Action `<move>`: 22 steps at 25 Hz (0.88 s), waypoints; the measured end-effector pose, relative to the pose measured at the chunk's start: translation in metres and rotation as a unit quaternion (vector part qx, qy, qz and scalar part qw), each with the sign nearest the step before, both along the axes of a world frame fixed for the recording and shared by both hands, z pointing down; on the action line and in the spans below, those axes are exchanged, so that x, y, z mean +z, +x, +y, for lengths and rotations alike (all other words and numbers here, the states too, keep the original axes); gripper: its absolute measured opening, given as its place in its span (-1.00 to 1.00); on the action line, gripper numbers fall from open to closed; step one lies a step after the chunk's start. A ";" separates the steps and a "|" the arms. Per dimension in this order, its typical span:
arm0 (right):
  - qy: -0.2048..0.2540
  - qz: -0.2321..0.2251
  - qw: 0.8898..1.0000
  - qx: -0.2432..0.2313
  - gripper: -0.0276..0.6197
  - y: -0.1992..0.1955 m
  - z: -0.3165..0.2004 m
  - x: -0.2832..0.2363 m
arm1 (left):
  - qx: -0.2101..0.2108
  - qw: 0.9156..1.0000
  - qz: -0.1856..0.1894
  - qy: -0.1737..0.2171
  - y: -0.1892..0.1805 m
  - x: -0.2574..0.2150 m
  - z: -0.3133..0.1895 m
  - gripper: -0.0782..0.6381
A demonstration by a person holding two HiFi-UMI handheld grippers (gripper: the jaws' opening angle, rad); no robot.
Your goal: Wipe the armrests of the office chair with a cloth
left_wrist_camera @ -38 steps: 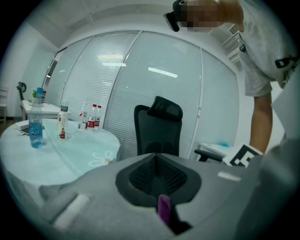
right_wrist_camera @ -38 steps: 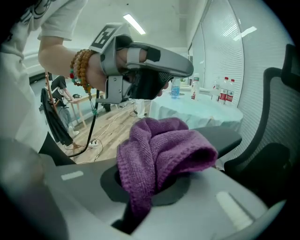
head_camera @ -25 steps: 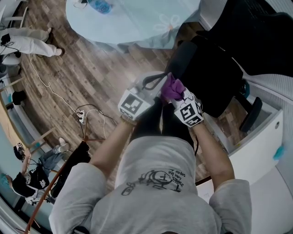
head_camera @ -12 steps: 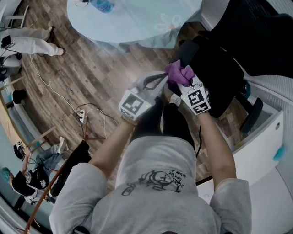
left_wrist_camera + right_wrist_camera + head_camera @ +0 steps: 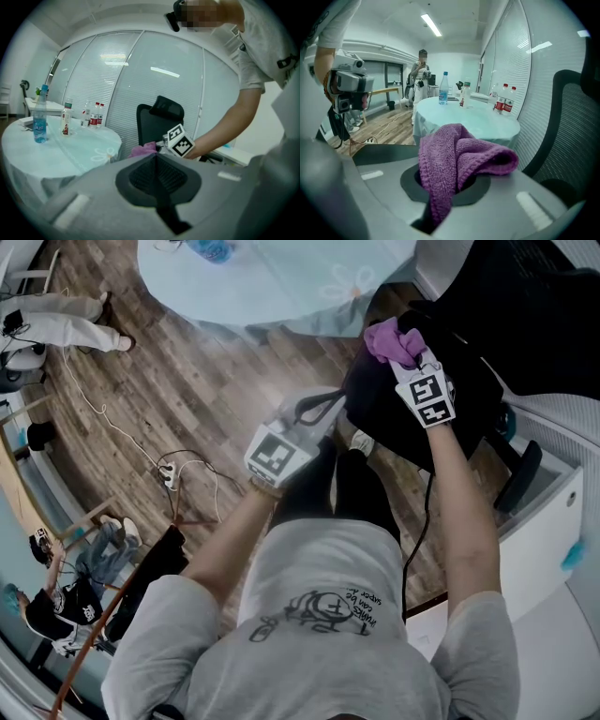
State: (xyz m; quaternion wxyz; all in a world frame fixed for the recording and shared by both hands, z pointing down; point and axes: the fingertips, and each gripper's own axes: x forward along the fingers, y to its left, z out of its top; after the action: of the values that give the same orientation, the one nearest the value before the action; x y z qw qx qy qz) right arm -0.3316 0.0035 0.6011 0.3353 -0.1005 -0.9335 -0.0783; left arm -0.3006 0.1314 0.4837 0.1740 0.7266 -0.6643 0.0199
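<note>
Right tongs (image 5: 410, 357): closed on the purple cloth (image 5: 392, 338). In the right gripper view the cloth (image 5: 459, 157) was bunched between the jaws, with one fold hanging down over the pads and a thicker fold standing above them.

Cloth position: held against the upper edge of the black office chair (image 5: 450, 399), on the side facing the round surface (image 5: 272, 282). It could not be confirmed whether the cloth touched the armrest there, since cloth and tongs covered that spot. The chair's other armrest (image 5: 517, 474) lay well apart from the cloth, at the chair's far side.

Left tongs (image 5: 319, 409): closed, pads together, nothing between them, as read in the left gripper view (image 5: 156, 158). They were held over the wood floor (image 5: 187, 381), beside the chair and apart from it. That view looked across at the chair back (image 5: 158, 123), the cloth (image 5: 144, 150) and the right tongs' marker cube (image 5: 180, 140).

Round surface: covered in pale blue, carrying several bottles (image 5: 443, 88); one blue bottle (image 5: 40, 117) stood near its left edge in the left gripper view.

Floor: a white cable (image 5: 103, 423) trailed across it.
</note>
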 end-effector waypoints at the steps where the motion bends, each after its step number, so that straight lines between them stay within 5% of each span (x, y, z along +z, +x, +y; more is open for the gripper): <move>1: -0.001 0.001 1.000 0.006 -0.81 -0.003 -0.007 0.001 | 0.000 1.000 0.000 0.000 0.000 0.000 0.000 -0.78; 9: 0.004 -0.003 0.999 0.039 -0.81 -0.011 -0.027 0.002 | -0.008 1.000 -0.002 0.000 -0.008 -0.001 0.003 -0.78; 22: -0.035 -0.030 0.999 -0.021 -0.82 0.047 0.091 -0.008 | -0.003 1.000 -0.002 0.004 -0.002 -0.004 -0.004 -0.78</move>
State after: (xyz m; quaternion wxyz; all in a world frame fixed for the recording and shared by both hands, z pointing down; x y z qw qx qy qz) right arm -0.2845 0.0949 0.5931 0.3014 -0.1289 -0.9431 -0.0558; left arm -0.3029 0.1272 0.4799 0.1695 0.7253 -0.6670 0.0182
